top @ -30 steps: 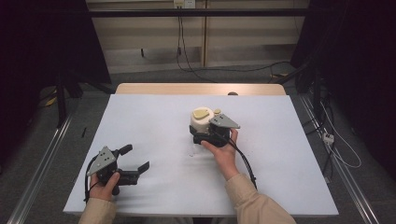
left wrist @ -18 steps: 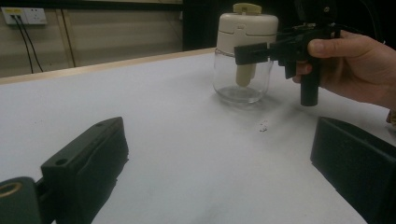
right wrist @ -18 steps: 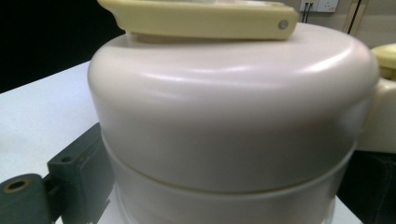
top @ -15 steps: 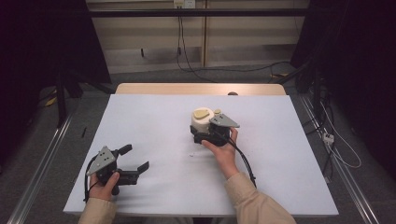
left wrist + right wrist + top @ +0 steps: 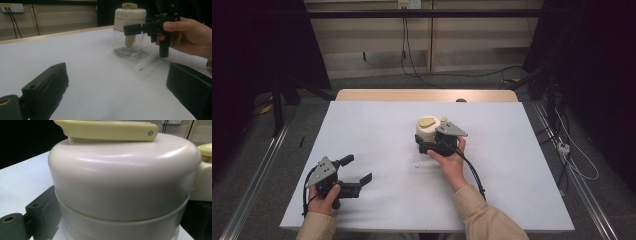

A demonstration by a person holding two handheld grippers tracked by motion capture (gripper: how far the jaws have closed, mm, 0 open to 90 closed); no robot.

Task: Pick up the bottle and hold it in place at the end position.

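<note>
A jar with a clear glass body, a cream lid and a flat yellow handle on top stands upright near the table's middle. My right gripper is shut on it, one jaw on each side at the lid's lower edge. In the right gripper view the lid spans the whole gap between the two jaws. The left gripper view shows the jar farther off, with the near jaw of the right gripper across its front. My left gripper rests at the front left of the table, open, with nothing between its jaws.
The white table top has free room all round the jar. A small dark speck lies just in front of the jar. The right gripper's cable trails back along the forearm. Metal rails run along the floor beside the table.
</note>
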